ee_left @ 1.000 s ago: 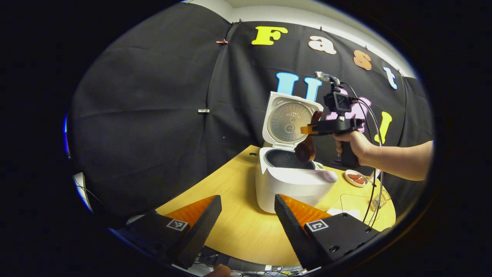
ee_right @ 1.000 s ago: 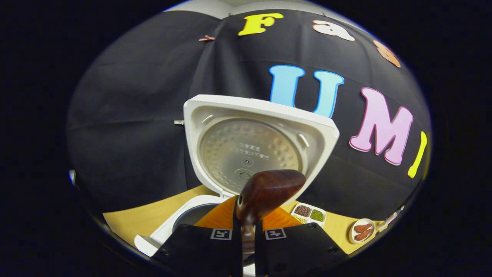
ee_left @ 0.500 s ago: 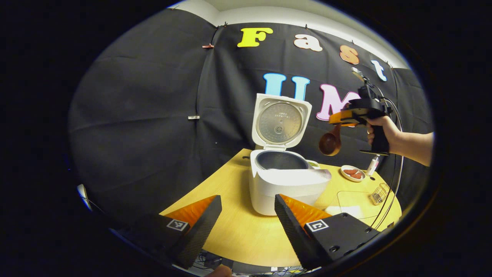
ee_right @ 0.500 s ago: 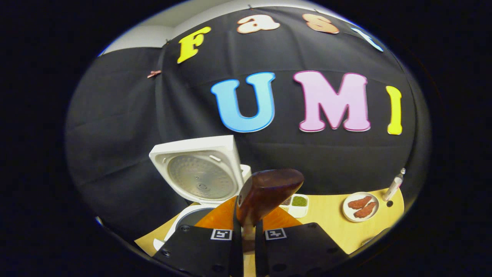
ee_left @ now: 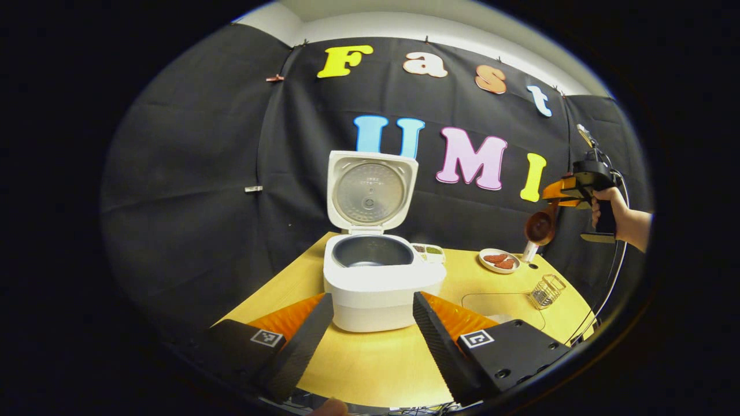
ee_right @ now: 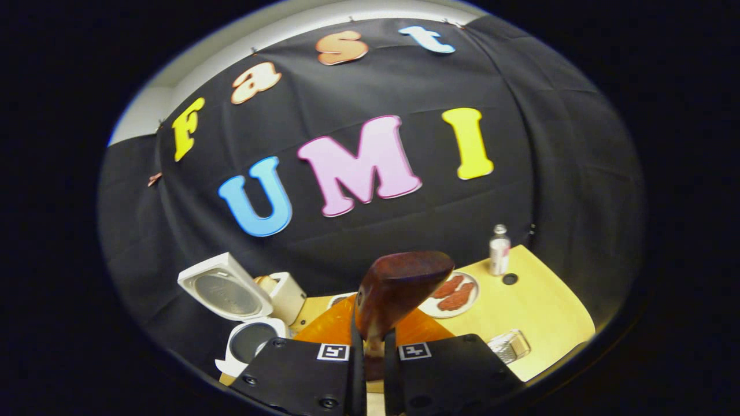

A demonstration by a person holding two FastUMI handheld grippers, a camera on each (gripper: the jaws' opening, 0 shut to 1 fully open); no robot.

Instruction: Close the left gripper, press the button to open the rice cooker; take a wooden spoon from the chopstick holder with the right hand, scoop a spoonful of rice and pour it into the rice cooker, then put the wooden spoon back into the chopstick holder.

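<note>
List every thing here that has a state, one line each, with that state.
rice cooker: lid up, inner pot exposed.
wooden spoon: gripped by its handle, raised above the table.
chopstick holder: upright on the table, nothing in it.
right gripper: shut on the spoon handle.
left gripper: open, holding nothing.
bottle: upright, capped.

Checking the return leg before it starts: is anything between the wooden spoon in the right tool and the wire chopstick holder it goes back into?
Nothing visible. The dark wooden spoon hangs from the right tool above the small wire chopstick holder, with open air between; the white bottle and the white plate of red food stand off to the side.
</note>
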